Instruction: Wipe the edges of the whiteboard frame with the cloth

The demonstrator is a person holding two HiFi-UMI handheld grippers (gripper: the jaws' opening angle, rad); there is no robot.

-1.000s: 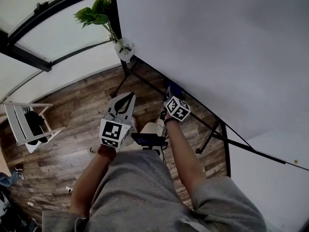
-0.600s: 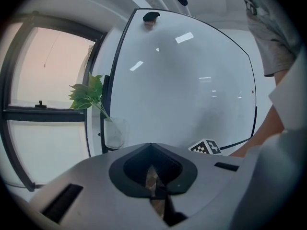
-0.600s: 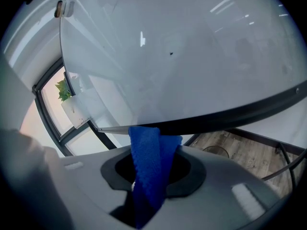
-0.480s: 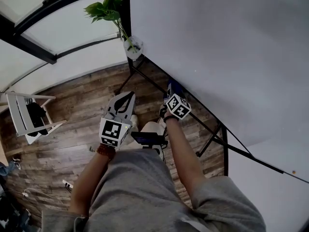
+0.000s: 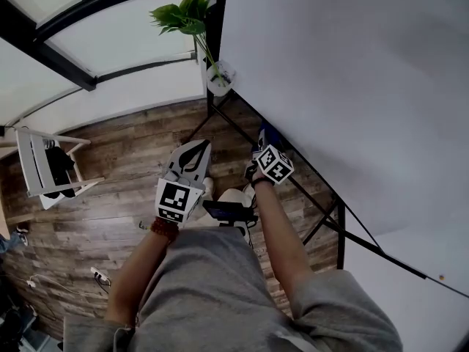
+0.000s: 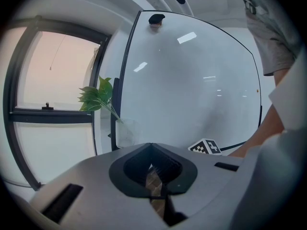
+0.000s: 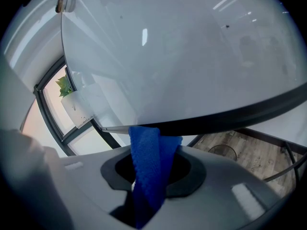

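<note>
Pinching blue cloth, right gripper, cloth touching whiteboard frame lower edge, left gripper pressed together, empty.

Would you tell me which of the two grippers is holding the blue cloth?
The right gripper: its jaws pinch the blue cloth; the left gripper is shut on nothing.

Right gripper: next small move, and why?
Probably slide the right gripper sideways along the whiteboard's bottom frame edge. Its jaws are shut on the blue cloth, whose top appears to meet that dark edge, so a wiping stroke looks set up.
</note>
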